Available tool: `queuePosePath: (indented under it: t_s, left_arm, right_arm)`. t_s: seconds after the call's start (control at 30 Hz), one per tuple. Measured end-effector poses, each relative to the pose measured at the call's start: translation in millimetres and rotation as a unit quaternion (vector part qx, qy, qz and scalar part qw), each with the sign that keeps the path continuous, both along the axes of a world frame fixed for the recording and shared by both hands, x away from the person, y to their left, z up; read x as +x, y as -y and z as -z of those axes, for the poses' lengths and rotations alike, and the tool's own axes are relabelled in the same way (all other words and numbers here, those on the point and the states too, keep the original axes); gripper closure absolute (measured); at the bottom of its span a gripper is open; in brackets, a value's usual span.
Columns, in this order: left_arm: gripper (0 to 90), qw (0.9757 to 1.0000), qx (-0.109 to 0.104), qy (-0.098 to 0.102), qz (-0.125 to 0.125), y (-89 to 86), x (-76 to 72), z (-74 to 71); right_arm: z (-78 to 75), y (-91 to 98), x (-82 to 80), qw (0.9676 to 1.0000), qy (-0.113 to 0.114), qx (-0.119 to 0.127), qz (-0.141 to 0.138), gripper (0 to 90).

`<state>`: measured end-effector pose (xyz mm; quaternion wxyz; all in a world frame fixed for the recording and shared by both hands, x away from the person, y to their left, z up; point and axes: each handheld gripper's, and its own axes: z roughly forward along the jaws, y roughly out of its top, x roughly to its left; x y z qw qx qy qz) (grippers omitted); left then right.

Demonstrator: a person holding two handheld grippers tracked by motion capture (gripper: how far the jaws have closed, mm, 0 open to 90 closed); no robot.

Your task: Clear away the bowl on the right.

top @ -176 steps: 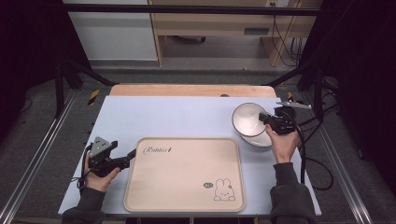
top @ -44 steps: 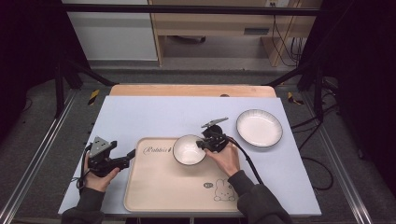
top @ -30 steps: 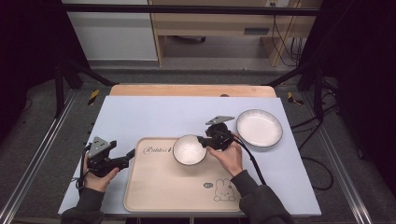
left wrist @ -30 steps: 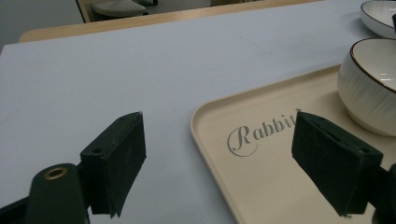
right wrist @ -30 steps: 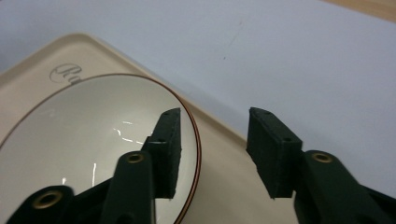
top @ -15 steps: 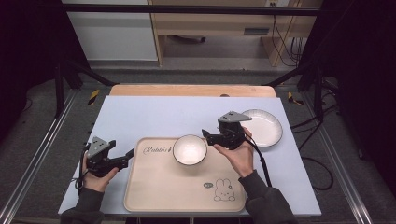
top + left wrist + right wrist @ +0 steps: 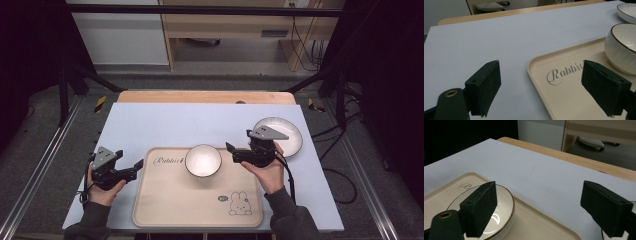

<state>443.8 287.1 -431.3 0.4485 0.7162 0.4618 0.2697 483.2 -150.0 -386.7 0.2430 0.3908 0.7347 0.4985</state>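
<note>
The far half of the table (image 7: 165, 122), across the upper middle of the high view, lies bare from left edge to right, so a hand could sweep there freely. Lower centre, the tray (image 7: 170, 205) has its near two thirds open; the bowl (image 7: 203, 160) stands at its far edge (the one raised thing on it). At right, the plate (image 7: 290, 135) blocks the table's right margin, with the right gripper (image 7: 231, 151) just beside it, between plate and bowl. The left gripper (image 7: 136, 167) crowds the tray's left rim, its jaws spread over that corner.
</note>
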Motion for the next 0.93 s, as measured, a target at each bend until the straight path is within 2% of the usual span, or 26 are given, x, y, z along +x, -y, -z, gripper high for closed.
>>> queuePosePath:
  t_s: [0.17, 0.37, 0.63, 0.93]
  left_arm:
    - [14.6, 1.0, -0.001, 0.002, -0.005, -2.2, -0.9, -0.8]
    - [14.0, 1.0, 0.0, 0.002, -0.004, -0.6, -1.3, -0.2]
    - [13.7, 1.0, 0.002, 0.002, -0.002, 0.6, -1.9, 0.8]
    - [13.6, 1.0, 0.004, -0.001, 0.0, 2.0, -2.8, 3.3]
  right_arm:
    - [-0.1, 6.3, -10.7, 0.9997, 0.023, 0.007, -0.007, 8.6]
    - [4.2, 15.7, -21.1, 0.9993, 0.036, 0.008, -0.005, 7.1]
    - [24.7, 34.5, -31.8, 0.9994, 0.029, 0.0, 0.017, 6.4]
    - [35.9, 47.3, -35.9, 0.9992, 0.024, 0.001, 0.031, 5.9]
